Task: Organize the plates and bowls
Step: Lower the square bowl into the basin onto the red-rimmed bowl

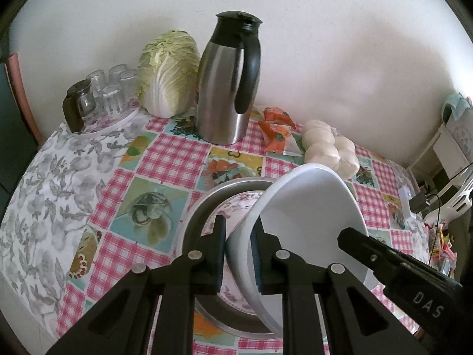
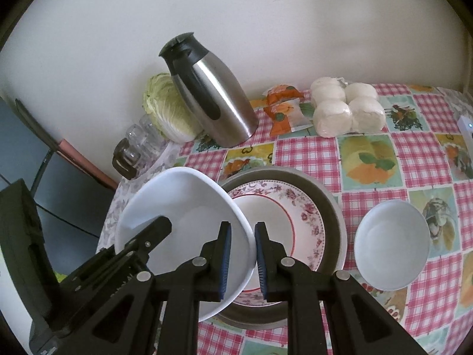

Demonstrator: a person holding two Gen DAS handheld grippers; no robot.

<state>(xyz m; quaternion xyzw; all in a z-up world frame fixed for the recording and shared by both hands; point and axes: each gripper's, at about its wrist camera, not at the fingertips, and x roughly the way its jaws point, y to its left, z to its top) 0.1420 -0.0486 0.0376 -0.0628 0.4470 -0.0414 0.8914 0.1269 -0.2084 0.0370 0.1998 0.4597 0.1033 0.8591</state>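
A large white bowl (image 1: 310,207) (image 2: 183,207) hangs tilted above a metal pan (image 1: 192,216) (image 2: 331,204) that holds a floral-rimmed plate (image 1: 236,204) (image 2: 295,207). My left gripper (image 1: 238,224) is shut on the bowl's rim on one side. My right gripper (image 2: 241,227) is shut on the opposite rim. Each gripper shows in the other's view as a black finger on the bowl's far edge: the right gripper (image 1: 348,236) and the left gripper (image 2: 159,224). A smaller white bowl (image 2: 391,242) sits on the checked tablecloth to the right of the pan.
Behind the pan stand a steel thermos jug (image 1: 224,88) (image 2: 212,94), a cabbage (image 1: 168,74), upturned glasses (image 1: 109,91) on a tray, an orange snack packet (image 1: 276,130) and bagged white buns (image 2: 348,109). A wall closes the back. The table's edge falls off at the left.
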